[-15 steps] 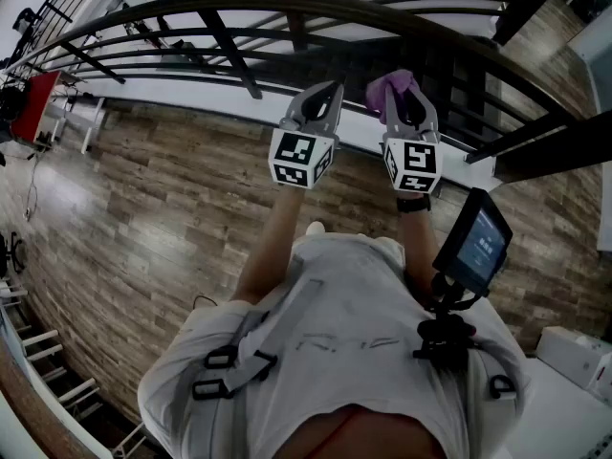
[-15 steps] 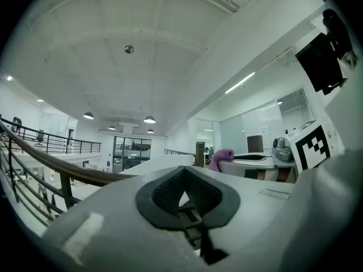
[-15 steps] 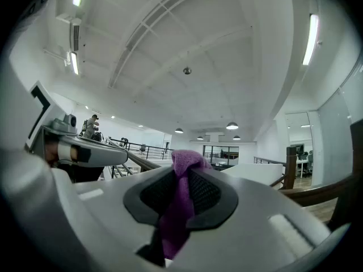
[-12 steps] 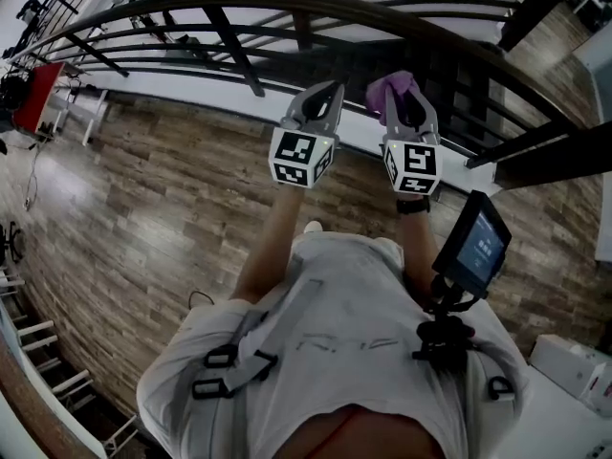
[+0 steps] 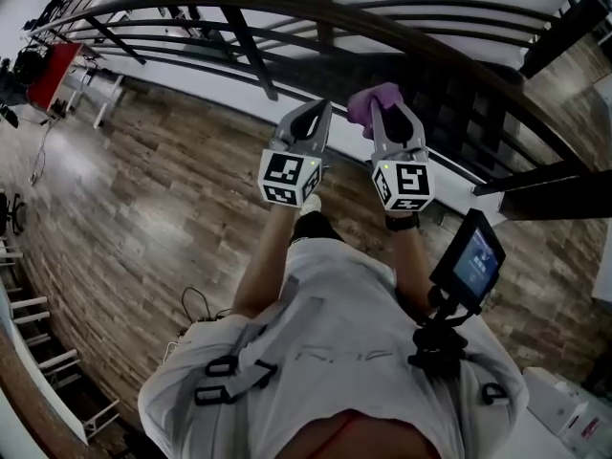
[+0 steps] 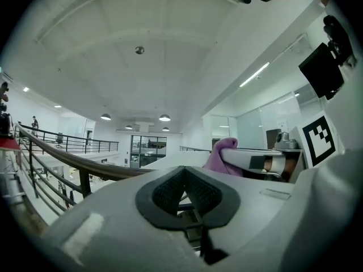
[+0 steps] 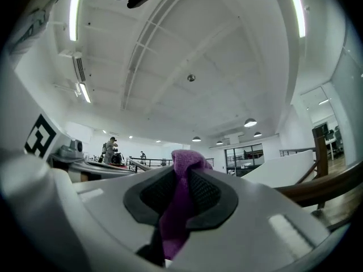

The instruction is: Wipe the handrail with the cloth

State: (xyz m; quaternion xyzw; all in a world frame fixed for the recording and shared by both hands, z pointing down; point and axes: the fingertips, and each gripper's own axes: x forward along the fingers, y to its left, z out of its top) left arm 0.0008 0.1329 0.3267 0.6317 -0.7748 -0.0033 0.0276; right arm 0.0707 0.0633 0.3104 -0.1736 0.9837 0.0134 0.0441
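The right gripper (image 7: 181,181) is clamping the purple cloth (image 7: 174,225) between its jaws: a fold is bulging out past the tips and the rest is trailing back between the pads. The left gripper (image 6: 184,190) is holding its jaws together with nothing between them.

Only the head view is showing the wooden floor (image 5: 143,208), which is spreading out to the left and near side. It is also showing the whole sweep of the dark handrail (image 5: 402,34), which is arching across the far side from left to right over thinner bars and posts. There the two grippers are pointing away from the person, side by side and slightly apart, with their tips just on the near side of the handrail. Whether the cloth is touching it cannot be told from this view.

The right gripper view is settling that. The handrail is running low at the right, apart from the cloth. The left gripper view is showing the handrail coming in from the left and passing behind the left gripper's body, with the cloth poking up to the right.

A small screen (image 5: 473,256) on a mount is hanging at the person's right side, seen only from the head. Tiny figures (image 7: 110,148) are standing by a far railing, seen only from the right gripper.
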